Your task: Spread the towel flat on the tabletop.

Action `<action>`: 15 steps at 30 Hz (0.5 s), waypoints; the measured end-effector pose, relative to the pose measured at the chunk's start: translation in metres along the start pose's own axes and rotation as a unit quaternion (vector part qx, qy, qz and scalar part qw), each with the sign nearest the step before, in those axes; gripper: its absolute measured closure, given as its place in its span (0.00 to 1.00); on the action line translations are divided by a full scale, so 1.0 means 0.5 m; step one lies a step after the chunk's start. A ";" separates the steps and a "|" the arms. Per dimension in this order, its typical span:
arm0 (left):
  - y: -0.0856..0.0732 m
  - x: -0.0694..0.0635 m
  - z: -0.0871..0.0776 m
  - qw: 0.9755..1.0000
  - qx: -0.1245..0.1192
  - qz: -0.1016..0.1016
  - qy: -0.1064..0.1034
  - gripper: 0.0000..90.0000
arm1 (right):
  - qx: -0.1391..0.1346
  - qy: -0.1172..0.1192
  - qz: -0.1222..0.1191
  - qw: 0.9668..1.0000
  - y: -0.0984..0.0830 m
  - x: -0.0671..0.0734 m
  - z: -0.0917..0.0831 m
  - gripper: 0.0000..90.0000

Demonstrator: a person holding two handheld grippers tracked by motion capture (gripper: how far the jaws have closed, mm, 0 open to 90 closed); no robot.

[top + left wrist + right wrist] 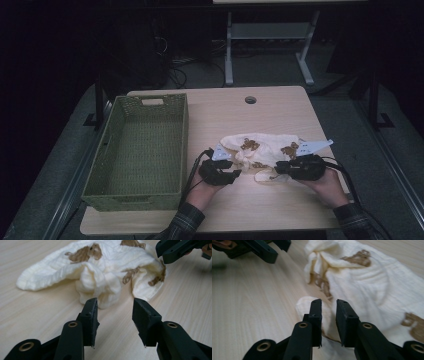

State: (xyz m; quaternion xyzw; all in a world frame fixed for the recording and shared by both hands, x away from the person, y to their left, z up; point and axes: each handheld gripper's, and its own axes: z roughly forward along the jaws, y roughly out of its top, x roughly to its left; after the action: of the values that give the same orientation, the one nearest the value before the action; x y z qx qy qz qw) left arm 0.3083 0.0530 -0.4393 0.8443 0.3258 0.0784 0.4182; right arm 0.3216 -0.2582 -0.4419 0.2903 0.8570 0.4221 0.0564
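Observation:
A cream knitted cloth [260,148] with brown bear prints lies crumpled on the wooden table [220,112], right of centre. My left gripper [237,173] rests at the cloth's left side, open, its jaws wide apart and pointing at a bunched fold of the cloth [100,267] just ahead, with nothing between them. My right gripper [278,167] is at the cloth's near right side, low over a rounded edge of the cloth [367,285]. The jaws of this right gripper [329,303] stand a narrow gap apart, not clamped on the fabric.
A green woven basket [184,142] stands along the table's left side, with nothing in it. A round cable hole [250,99] sits near the far edge. Beyond the table are another table's legs [229,55] and cables on the floor.

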 end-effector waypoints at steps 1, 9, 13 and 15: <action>-0.001 0.000 0.001 1.000 0.002 0.001 -0.002 0.61 | -0.001 0.005 -0.001 1.000 0.001 0.005 0.005 0.84; -0.005 0.000 0.014 1.000 0.008 0.008 -0.001 0.59 | 0.018 0.035 -0.022 0.999 0.018 0.044 0.059 0.81; -0.007 0.009 0.017 1.000 0.009 0.005 0.001 0.59 | 0.044 0.037 -0.039 0.998 0.021 0.066 0.101 0.77; -0.008 0.010 0.019 1.000 0.006 0.001 0.000 0.59 | 0.053 0.029 -0.047 0.997 0.021 0.074 0.116 0.77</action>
State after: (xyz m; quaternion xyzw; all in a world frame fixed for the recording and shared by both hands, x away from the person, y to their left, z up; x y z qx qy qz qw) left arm 0.3139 0.0515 -0.4492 0.8469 0.3257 0.0767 0.4132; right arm 0.3158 -0.1928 -0.4655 0.2403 0.8919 0.3814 0.0362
